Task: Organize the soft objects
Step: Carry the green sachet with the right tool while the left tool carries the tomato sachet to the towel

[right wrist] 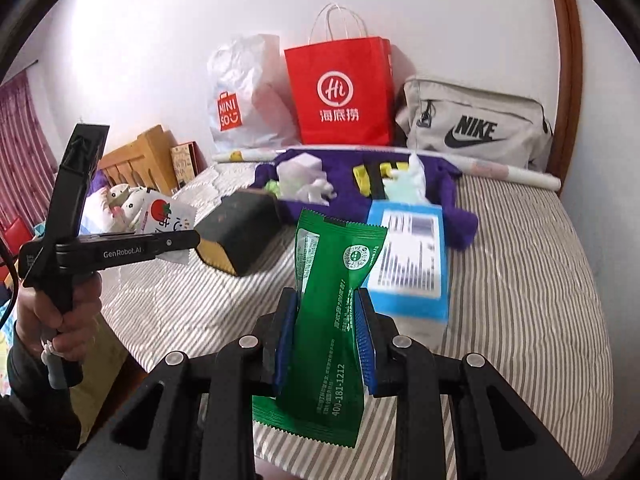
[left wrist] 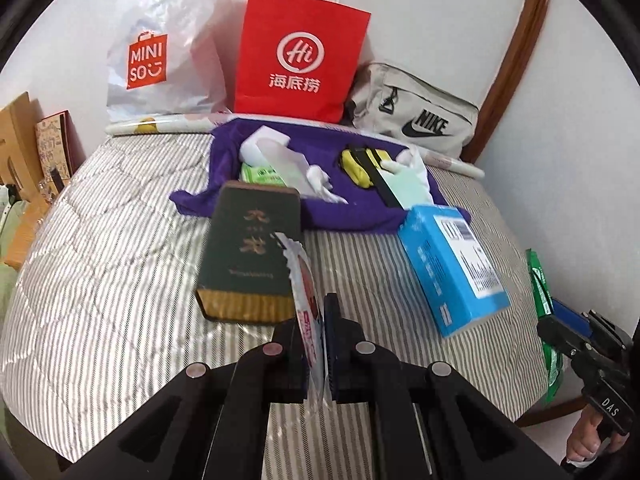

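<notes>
The light, crinkly green sachet (right wrist: 326,320) is pinched mid-body by the right gripper (right wrist: 325,340), and the thin strawberry sachet (left wrist: 308,312) edgewise by the left gripper (left wrist: 316,344).

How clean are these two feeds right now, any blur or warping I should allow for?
Left wrist view: strong fisheye bend, the striped bed bulges; the white packet in the left claw looks soft. Right wrist view: the blue box label is smeared, the green packet print stays readable.

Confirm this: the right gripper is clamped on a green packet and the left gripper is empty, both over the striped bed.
Not quite. The left gripper is not empty: the left wrist view shows it shut on a white strawberry packet. The right gripper does clamp the green packet, both over the striped bed.
</notes>
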`<action>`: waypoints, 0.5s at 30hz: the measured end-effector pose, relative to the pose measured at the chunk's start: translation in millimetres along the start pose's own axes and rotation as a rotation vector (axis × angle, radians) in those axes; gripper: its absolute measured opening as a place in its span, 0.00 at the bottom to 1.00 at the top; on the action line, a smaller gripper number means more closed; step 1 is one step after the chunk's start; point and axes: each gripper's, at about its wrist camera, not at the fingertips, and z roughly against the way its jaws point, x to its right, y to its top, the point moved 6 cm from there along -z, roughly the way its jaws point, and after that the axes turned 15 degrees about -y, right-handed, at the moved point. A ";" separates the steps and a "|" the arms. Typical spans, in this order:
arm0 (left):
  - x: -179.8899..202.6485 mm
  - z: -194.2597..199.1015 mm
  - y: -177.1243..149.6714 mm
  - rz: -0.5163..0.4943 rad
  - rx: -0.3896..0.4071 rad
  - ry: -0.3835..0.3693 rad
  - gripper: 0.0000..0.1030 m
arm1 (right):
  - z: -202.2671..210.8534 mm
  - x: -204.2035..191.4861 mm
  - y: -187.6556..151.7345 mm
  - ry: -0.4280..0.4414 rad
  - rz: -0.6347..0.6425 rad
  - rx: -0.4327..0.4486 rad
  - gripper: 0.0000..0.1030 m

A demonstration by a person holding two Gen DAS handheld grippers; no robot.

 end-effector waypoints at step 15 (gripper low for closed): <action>-14.8 -6.9 44.3 -0.003 0.021 0.012 0.07 | -29.0 6.5 45.5 -0.015 -0.001 0.007 0.28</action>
